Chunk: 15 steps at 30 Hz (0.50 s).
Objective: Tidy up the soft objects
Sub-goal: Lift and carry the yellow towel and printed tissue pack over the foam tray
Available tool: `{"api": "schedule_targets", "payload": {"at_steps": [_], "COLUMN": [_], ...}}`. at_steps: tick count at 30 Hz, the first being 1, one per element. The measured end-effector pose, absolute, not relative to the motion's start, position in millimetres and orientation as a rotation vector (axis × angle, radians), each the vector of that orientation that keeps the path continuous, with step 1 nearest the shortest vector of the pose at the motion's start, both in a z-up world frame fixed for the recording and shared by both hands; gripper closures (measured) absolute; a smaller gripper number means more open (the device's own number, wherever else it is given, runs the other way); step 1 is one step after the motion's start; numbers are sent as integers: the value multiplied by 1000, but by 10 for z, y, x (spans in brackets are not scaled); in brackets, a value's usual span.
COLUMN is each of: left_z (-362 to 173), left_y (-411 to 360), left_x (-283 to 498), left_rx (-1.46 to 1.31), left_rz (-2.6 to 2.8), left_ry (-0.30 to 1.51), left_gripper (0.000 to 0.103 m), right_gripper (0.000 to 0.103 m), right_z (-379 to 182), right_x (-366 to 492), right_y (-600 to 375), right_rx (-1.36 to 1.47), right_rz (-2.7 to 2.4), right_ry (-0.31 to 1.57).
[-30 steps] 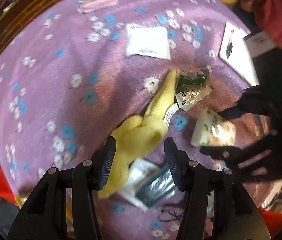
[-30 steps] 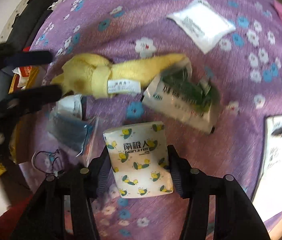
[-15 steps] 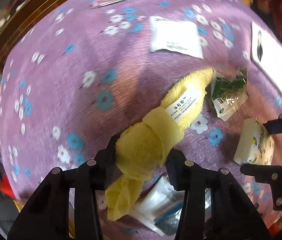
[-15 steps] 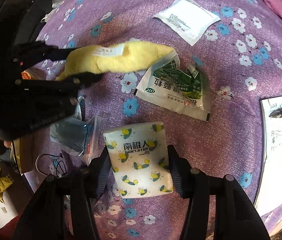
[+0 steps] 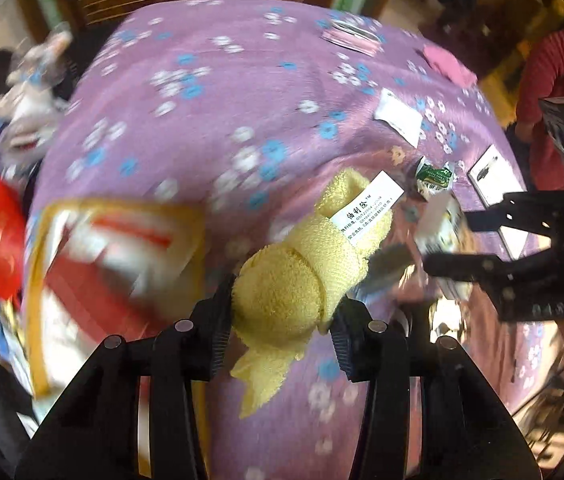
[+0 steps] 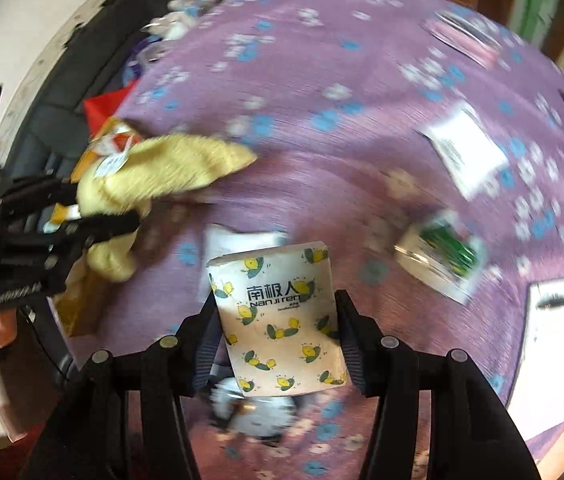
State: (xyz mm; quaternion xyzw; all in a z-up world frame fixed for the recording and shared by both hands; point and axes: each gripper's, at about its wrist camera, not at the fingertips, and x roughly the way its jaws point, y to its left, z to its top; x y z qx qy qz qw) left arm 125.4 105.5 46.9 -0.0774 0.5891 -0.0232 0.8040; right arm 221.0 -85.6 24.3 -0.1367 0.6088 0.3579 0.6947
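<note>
Both hands are up off the bed at once! The left gripper (image 5: 282, 320) has its pads clamped on the fat rolled end of the yellow towel (image 5: 302, 276), jaws partway closed around it, and the towel now hangs clear above the purple flowered bedspread (image 5: 202, 120) where a second ago it lay flat near the near edge. Its white label (image 5: 370, 212) faces up. The right gripper (image 6: 278, 332) grips the tissue pack (image 6: 282, 316) by its two sides, jaws about half open on it, and that pack has lifted too; the clear bags it sat among show beneath. Left behind mid-bed: the green sachet (image 6: 442, 256) and the white packet (image 6: 462, 148), with the clipboard (image 6: 554, 332) at the right edge. The towel is swinging towards the left edge, over the orange and red bag (image 5: 94, 264). That looks like the drop-off, so two soft items may be sorted shortly.
</note>
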Motion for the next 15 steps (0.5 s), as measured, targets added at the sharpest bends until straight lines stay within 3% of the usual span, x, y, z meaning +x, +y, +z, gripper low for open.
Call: {"api": "schedule_targets", "payload": {"at_steps": [8, 15], "left_z": [690, 566], "left_y": [1472, 1767], "left_x": [353, -205], "left_rx": [-269, -388], "left_rz": [82, 192], "left_ry": [1203, 1198], "left_gripper": [60, 60], "right_gripper": [49, 49], "right_z": [300, 103], "right_x": [1654, 1273], "right_y": [-232, 95], "right_rx": [-386, -406], "right_rz": [929, 974], "right_ry": [1336, 1358]}}
